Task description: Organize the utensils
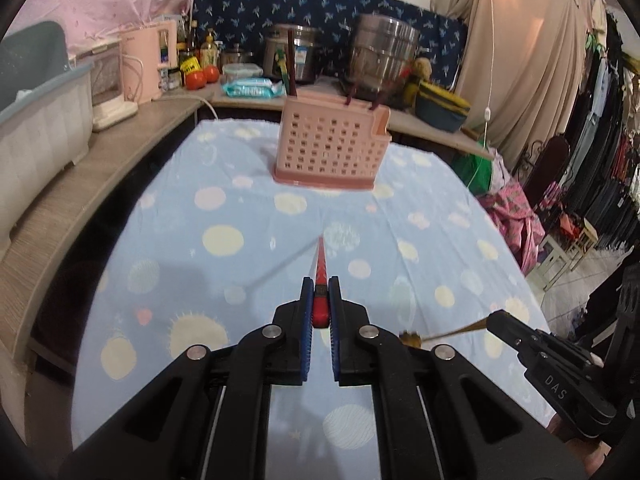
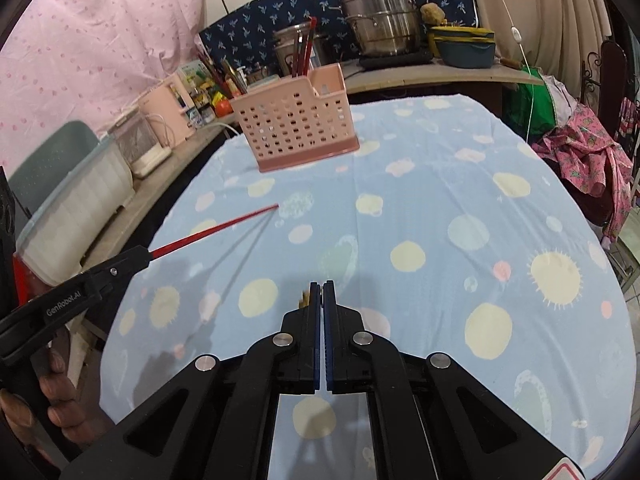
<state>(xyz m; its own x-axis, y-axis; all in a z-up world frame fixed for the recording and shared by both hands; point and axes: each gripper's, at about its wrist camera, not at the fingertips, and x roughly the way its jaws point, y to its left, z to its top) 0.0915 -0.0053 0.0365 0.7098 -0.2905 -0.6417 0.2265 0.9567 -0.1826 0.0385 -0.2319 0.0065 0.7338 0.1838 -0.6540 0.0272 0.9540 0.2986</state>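
Two black grippers with blue ribbed pads hover low over the table. The left gripper (image 1: 320,286) has its jaws nearly closed, pinching the thick end of a slim red chopstick (image 1: 321,264) whose glossy shaft tapers toward 12 o'clock, its tip clear of the cloth. The right gripper (image 2: 322,285) sits level, its pads all but touching, nipping a thin yellowish-brown utensil (image 1: 444,334) that juts leftward; what kind I cannot tell. Beneath both lies a soft, creased pale-blue tablecloth (image 2: 420,200) dotted with cream circles and suns. At 12 o'clock from the left gripper, well apart, stands a pink perforated plastic utensil holder (image 1: 332,148), boxy on a darker base, with dark red chopsticks (image 2: 306,50) upright inside.
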